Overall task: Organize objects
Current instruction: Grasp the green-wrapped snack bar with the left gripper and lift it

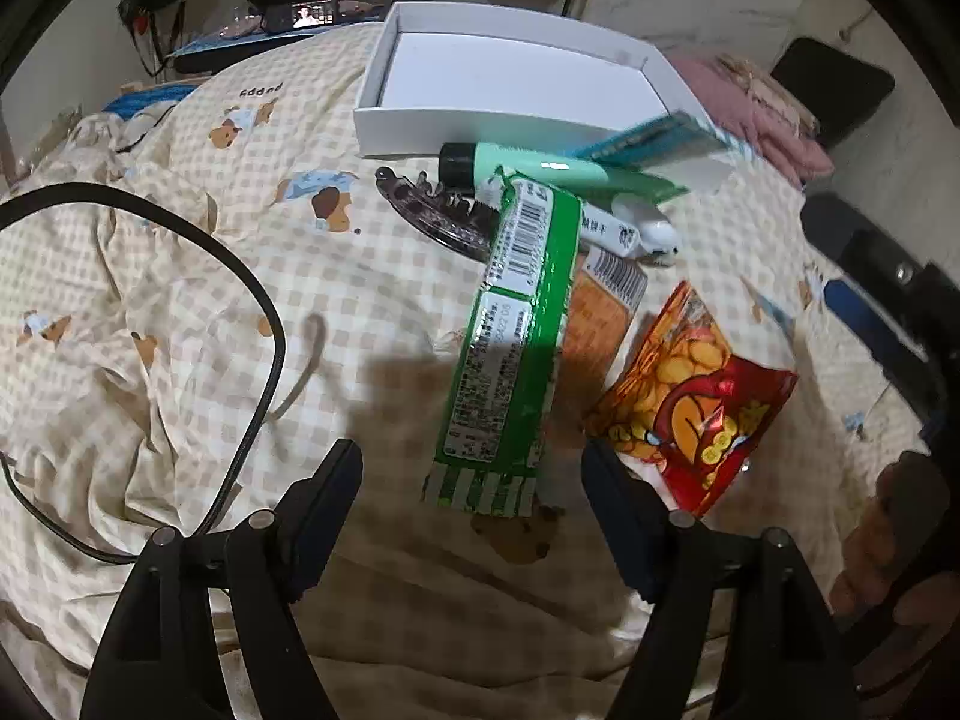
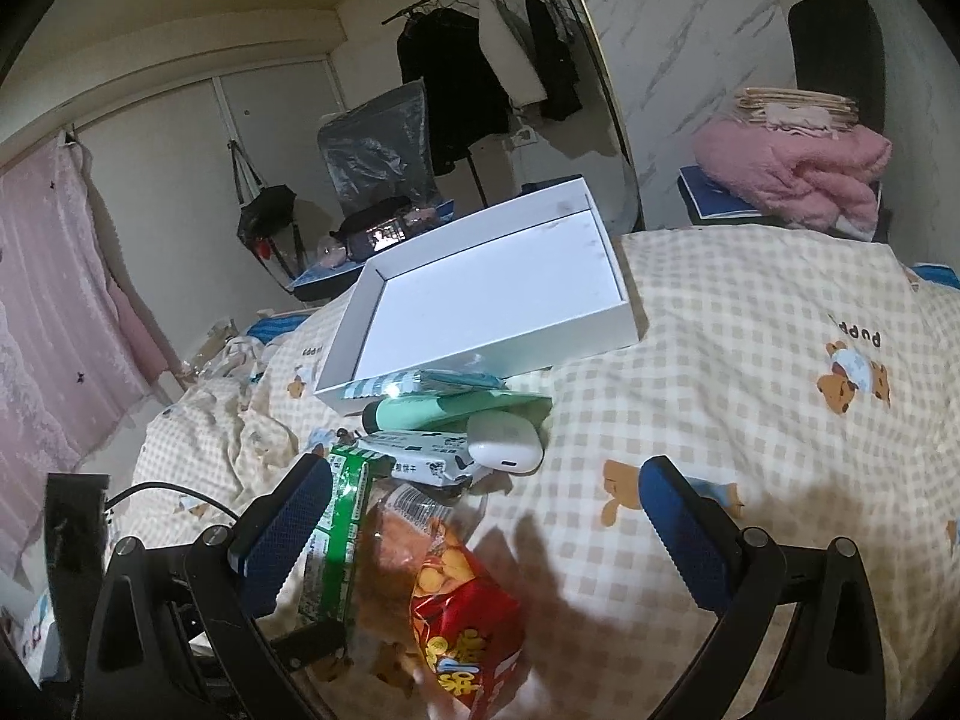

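Observation:
An open white box point(image 1: 474, 132) lies on the checked bedspread point(image 1: 198, 276), with a pile of items in front of it. The pile holds a mint tube point(image 1: 564, 174), a dark hair claw point(image 1: 432, 216), a white earbud case point(image 1: 651, 228), a long green snack pack point(image 1: 516, 324) and a red snack bag point(image 1: 696, 402). My left gripper point(image 1: 471, 480) is open, tilted down over the green pack's near end, with neither pad touching it. My right gripper point(image 2: 486, 510) is wide open above the red snack bag point(image 2: 462, 612). The green pack point(image 2: 342, 528) lies beside its left finger.
A black cable point(image 1: 264, 312) loops over the bedspread at the left. A teal packet point(image 1: 654, 141) leans on the box's front corner. A pink blanket point(image 2: 798, 168) and a black chair point(image 2: 840, 42) stand past the bed. A hand point(image 1: 900, 540) shows at the right edge.

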The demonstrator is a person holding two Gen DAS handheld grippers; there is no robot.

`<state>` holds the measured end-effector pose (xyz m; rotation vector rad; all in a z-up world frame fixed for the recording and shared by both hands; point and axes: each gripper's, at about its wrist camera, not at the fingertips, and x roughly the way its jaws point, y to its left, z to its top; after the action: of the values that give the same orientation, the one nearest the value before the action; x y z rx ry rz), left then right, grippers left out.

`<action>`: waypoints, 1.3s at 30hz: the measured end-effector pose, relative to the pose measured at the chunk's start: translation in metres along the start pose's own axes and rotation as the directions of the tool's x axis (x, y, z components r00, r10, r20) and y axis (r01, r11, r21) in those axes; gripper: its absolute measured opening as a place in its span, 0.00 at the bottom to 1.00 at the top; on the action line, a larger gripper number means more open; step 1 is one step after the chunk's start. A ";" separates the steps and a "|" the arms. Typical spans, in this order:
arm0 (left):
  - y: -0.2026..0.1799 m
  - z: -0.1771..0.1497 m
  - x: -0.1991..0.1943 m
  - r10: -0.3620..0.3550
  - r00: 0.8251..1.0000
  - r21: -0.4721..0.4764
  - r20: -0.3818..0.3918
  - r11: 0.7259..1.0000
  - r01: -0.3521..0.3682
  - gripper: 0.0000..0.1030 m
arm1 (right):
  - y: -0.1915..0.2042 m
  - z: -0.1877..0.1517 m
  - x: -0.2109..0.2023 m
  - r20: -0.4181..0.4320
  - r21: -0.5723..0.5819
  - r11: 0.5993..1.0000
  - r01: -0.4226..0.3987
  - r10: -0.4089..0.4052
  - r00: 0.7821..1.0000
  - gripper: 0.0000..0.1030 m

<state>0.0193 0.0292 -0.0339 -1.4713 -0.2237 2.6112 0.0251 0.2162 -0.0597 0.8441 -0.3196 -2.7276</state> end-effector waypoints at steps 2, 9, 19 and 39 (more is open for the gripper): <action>-0.004 -0.001 0.005 0.007 1.000 0.023 -0.017 1.000 -0.007 0.76 | -0.001 0.000 0.000 0.000 0.004 1.000 -0.003 0.003 1.000 1.00; -0.017 -0.009 0.025 0.029 0.994 0.102 -0.109 0.995 -0.017 0.76 | -0.004 -0.002 0.004 -0.016 0.023 1.000 -0.003 0.003 1.000 1.00; 0.031 0.019 -0.007 -0.056 0.998 -0.134 0.036 0.989 0.060 0.38 | -0.006 0.000 0.000 0.016 0.022 0.999 -0.023 0.023 1.000 1.00; -0.004 0.043 0.036 -0.094 0.992 0.046 -0.089 0.994 0.099 0.54 | 0.006 -0.003 0.002 0.005 -0.029 0.999 -0.037 0.037 0.999 1.00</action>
<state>-0.0355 0.0373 -0.0411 -1.5137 -0.2127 2.4533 0.0262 0.2093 -0.0618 0.8155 -0.2937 -2.6937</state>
